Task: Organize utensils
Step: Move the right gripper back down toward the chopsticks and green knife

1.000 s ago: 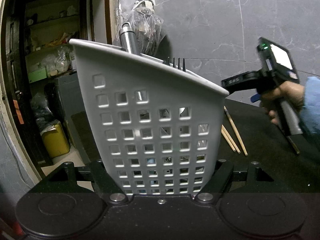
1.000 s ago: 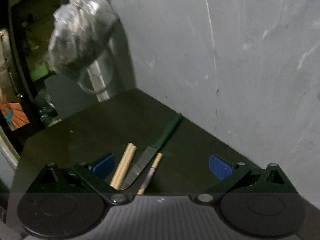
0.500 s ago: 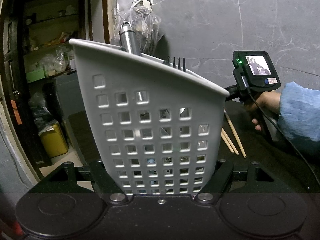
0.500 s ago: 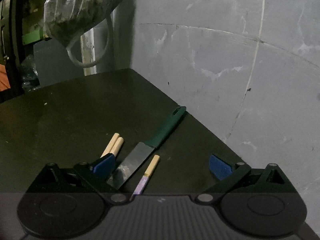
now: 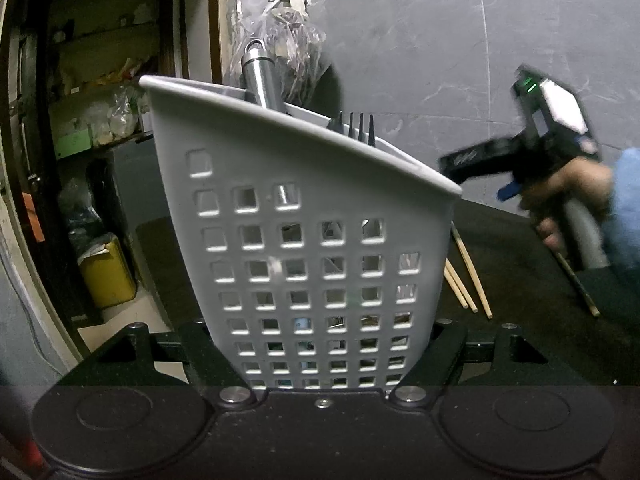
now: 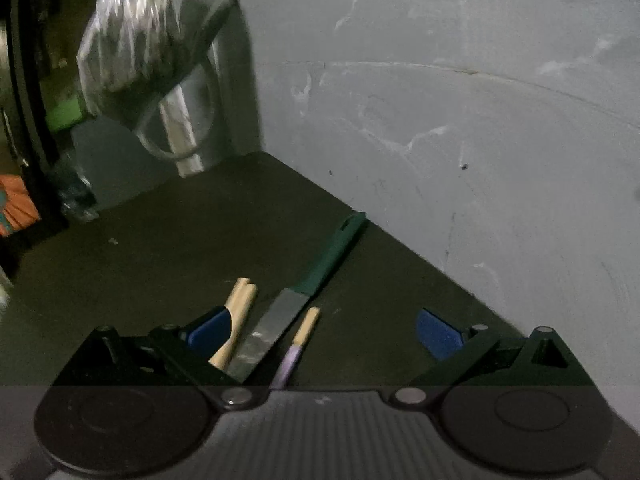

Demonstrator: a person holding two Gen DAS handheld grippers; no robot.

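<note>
- The left gripper (image 5: 324, 360) is clamped on the white perforated utensil basket (image 5: 304, 248), held upright on the dark table (image 5: 512, 248).
- A fork (image 5: 356, 128) and a steel handle (image 5: 260, 76) are seen poking above its rim.
- The right gripper (image 6: 324, 332) is spread wide, nothing gripped.
- Just beyond it, a green-handled knife (image 6: 316, 276) and chopsticks (image 6: 238, 312) are laid flat near the grey wall (image 6: 460, 128).

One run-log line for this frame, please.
left gripper: shut on caddy | right gripper: open above knife | chopsticks on table
</note>
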